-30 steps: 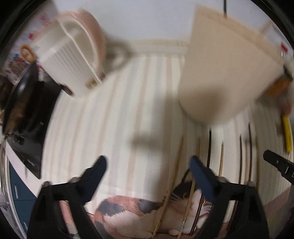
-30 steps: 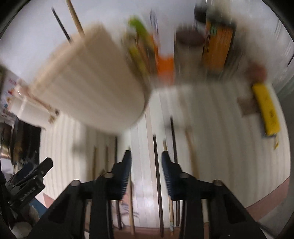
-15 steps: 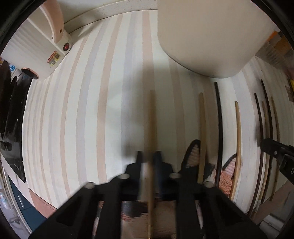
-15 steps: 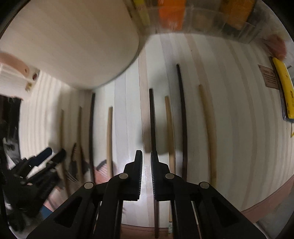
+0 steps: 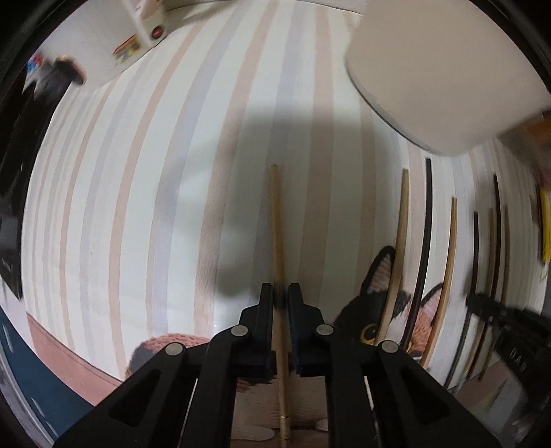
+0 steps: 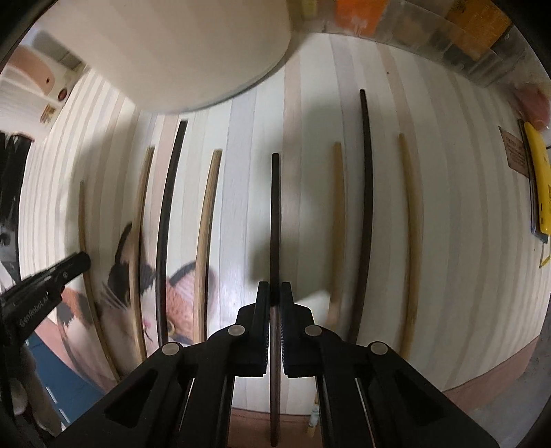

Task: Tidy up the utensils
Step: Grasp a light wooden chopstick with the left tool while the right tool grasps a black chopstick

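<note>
My left gripper is shut on a light wooden chopstick that points away over the striped mat. My right gripper is shut on a dark chopstick. Several more light and dark chopsticks lie in a row on the mat, such as a dark one and a light one. A large cream holder stands at the far side; it also shows in the right wrist view. The left gripper shows at the left of the right wrist view.
A cat picture is printed on the mat's near part. A white and pink appliance stands at the far left, next to a black object. A yellow item lies at the right. Jars and packets line the back.
Both grippers dropped low to the mat and shut, each on a chopstick. A second ago the left was wide open and the right partly open, both higher up.
</note>
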Demonstrator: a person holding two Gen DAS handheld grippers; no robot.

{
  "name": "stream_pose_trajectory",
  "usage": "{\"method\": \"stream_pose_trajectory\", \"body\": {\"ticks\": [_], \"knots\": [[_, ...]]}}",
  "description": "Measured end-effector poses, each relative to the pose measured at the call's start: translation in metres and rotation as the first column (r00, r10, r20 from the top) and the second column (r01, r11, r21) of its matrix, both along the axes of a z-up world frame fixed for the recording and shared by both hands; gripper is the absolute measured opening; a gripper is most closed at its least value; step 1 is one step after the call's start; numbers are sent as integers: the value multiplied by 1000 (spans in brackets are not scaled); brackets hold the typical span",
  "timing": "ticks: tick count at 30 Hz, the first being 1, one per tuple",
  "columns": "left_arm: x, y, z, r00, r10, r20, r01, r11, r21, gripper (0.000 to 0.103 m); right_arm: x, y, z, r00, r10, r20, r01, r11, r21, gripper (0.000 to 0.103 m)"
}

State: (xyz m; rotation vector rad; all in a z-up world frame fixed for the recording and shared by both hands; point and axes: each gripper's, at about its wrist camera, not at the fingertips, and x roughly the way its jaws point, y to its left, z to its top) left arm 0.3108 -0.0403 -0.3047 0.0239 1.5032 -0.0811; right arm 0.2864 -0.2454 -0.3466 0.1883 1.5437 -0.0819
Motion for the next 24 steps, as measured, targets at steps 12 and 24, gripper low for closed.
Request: {"method": "stream_pose_trajectory", "body": {"ticks": [12, 24], "knots": [[0, -14, -2, 999, -49, 7, 49, 998, 40, 9, 21, 27, -10, 996, 30, -79, -38, 995, -94, 6], [25, -31, 3, 998, -52, -41, 52, 999, -12, 12, 48, 1, -8, 992, -21, -125, 19, 1000, -15, 14]]}}
